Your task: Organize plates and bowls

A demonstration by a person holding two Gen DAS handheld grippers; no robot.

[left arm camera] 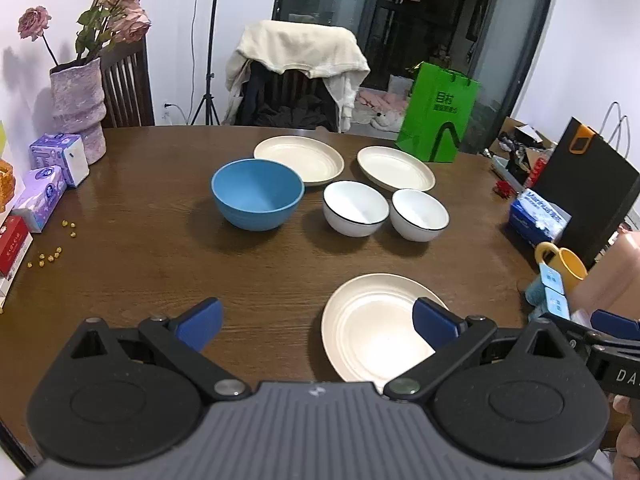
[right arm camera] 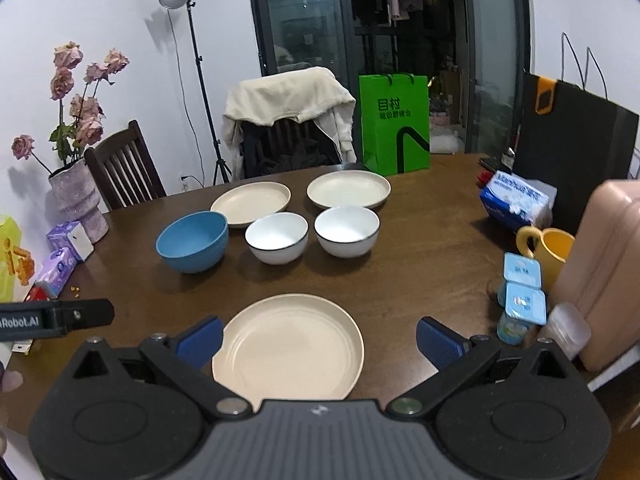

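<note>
**Sorting not yet begun: every dish lies single on the table**

Grippers first, as nearest. The left gripper (left arm camera: 318, 322) hangs over the near table edge with its blue fingers (left arm camera: 200, 322) spread wide and nothing between them; its right finger overlaps the near plate in view, though I cannot tell whether it touches. The right gripper (right arm camera: 320, 338) is likewise wide apart and empty, and the near plate (right arm camera: 288, 346) lies on the wood between and just ahead of its fingers.

That cream plate is the closest dish and sits alone. Further out, mid-table, stand three bowls in a loose row: the blue bowl (right arm camera: 193, 242) to the left, then the two white bowls (right arm camera: 277, 238) (right arm camera: 346, 231) with dark rims, side by side and close together, all upright and empty. Behind them lie two more cream plates (right arm camera: 251, 204) (right arm camera: 348, 190), apart from one another; the left one sits just behind the blue bowl.

By my judgement nothing is stacked: three plates and three bowls remain separate, so the whole task is left. The near plate looks the likeliest first pick, being right under the right gripper.
</note>
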